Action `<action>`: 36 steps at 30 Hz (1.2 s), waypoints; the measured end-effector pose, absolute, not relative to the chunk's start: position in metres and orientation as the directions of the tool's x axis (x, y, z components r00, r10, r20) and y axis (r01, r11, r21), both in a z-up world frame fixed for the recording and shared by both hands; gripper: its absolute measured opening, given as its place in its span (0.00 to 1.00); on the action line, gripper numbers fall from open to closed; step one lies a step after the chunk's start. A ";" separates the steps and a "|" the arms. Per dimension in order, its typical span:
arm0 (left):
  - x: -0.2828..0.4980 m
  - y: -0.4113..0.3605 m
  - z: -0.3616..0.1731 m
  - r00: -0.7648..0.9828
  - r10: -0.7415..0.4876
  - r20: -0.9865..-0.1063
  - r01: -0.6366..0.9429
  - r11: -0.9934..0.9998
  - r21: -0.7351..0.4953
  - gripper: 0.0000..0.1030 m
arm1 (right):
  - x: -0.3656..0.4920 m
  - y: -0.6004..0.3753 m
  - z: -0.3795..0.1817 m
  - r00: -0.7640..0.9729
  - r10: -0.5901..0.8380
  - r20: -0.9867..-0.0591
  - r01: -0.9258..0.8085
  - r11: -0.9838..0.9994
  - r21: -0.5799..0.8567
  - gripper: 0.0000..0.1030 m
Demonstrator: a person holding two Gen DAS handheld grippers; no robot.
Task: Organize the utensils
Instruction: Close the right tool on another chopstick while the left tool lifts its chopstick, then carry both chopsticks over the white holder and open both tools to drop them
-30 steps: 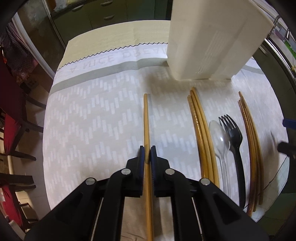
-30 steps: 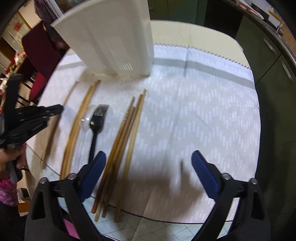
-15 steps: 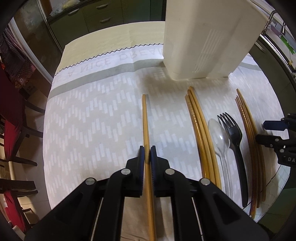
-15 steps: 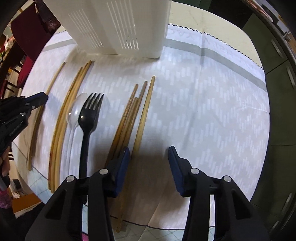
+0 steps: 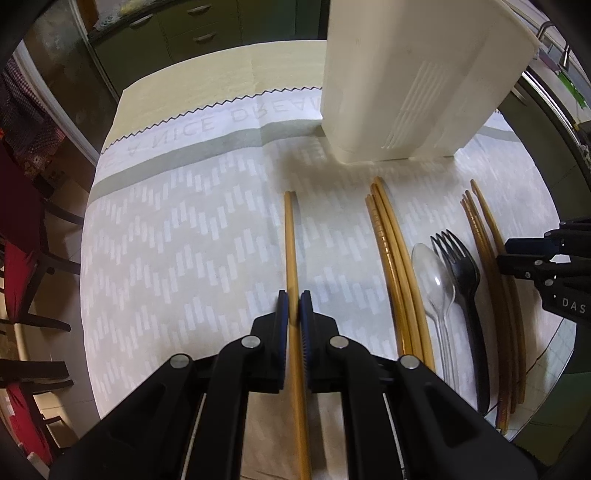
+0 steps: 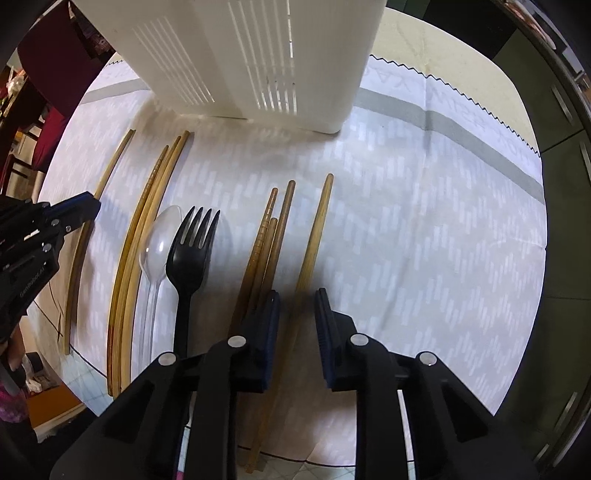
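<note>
My left gripper [image 5: 294, 295] is shut on a single wooden chopstick [image 5: 290, 236] that lies along the tablecloth. My right gripper [image 6: 297, 295] is open, its jaws straddling a lone wooden chopstick [image 6: 314, 236] on the cloth. Just left of it lie three more chopsticks [image 6: 269, 229], partly under the left finger. A black plastic fork [image 6: 188, 258] and a clear plastic spoon [image 6: 159, 243] lie side by side. Another chopstick bundle [image 6: 147, 221] lies left of them. The white slotted utensil holder [image 6: 255, 55] stands at the back; it also shows in the left wrist view [image 5: 413, 74].
A patterned white tablecloth [image 5: 166, 229] covers the round table. Green cabinets [image 5: 177, 33] stand behind it. Red chairs [image 5: 18, 258] stand at the left. The table's near edge [image 6: 332, 465] is close to the chopstick ends.
My right gripper has moved forward and down over the right chopsticks and its jaws have narrowed around one. My left gripper has stayed shut on its chopstick, moving slightly forward.
</note>
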State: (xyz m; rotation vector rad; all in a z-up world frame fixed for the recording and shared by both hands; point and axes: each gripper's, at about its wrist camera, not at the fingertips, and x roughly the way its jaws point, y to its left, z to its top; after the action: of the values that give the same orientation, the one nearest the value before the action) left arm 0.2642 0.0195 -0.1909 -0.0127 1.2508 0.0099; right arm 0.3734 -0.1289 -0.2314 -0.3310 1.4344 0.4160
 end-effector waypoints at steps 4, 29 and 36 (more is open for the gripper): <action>0.270 0.021 -0.191 0.298 -0.010 -0.955 -0.002 1.000 -0.011 0.07 | 0.371 -0.136 -0.234 0.100 0.099 -0.990 -0.454 0.890 0.043 0.07; 0.218 0.013 -0.069 0.531 -0.110 -0.840 0.089 0.993 -0.074 0.06 | 0.290 -0.239 -0.106 0.366 0.395 -0.843 -0.448 0.869 0.213 0.07; 0.202 0.000 -0.036 0.574 -0.148 -0.806 0.129 0.988 -0.089 0.06 | 0.284 -0.246 -0.072 0.414 0.433 -0.801 -0.465 0.857 0.223 0.07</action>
State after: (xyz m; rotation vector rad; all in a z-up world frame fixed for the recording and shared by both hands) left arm 0.2022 0.0005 -0.0358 -0.0206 0.9459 -0.1623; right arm 0.2837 -0.2463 -0.0724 -0.0360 0.9948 0.5643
